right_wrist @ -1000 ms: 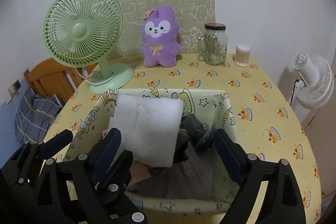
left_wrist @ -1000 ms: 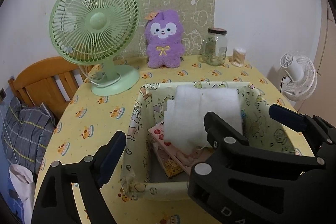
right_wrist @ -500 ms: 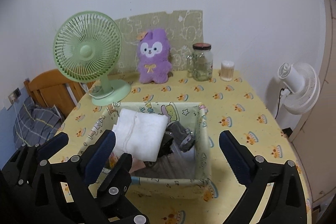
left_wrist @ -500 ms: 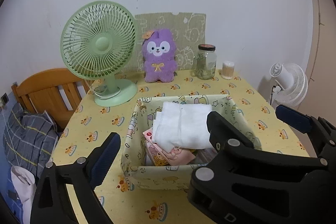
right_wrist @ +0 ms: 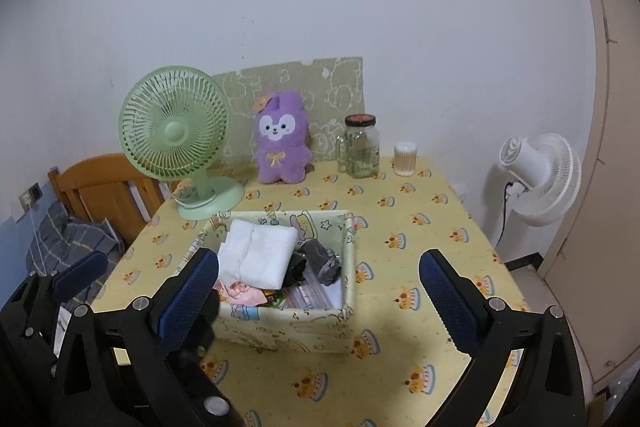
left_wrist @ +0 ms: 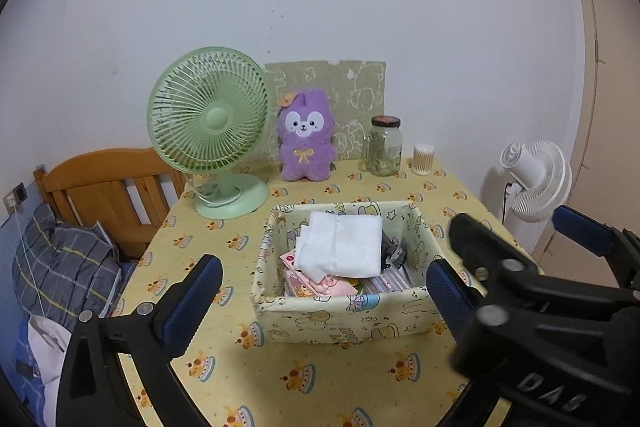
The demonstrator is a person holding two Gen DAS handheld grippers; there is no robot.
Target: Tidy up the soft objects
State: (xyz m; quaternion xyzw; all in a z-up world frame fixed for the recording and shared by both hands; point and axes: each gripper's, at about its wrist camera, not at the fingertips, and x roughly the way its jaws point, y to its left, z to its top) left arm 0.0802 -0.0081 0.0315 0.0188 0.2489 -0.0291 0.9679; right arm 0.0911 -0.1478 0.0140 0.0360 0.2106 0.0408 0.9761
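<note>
Both hand-held grippers have pulled back and up from the fabric basket point(left_wrist: 340, 319), their jaws having just been opening, with nothing between them. Left hand-held gripper point(left_wrist: 324, 297) and right hand-held gripper point(right_wrist: 320, 291) now stand wide open and empty, hovering over the near edge of the yellow-clothed worktop point(right_wrist: 420, 203). A folded white cloth point(left_wrist: 344, 247) lies on top of the pile inside the basket, beside dark grey clothing point(right_wrist: 320, 261) and pink printed items point(left_wrist: 312, 281). With the cloth stowed, that part of the job looks done; the purple plush toy point(right_wrist: 282, 143) sits against the wall, well apart, perhaps left to sort.
</note>
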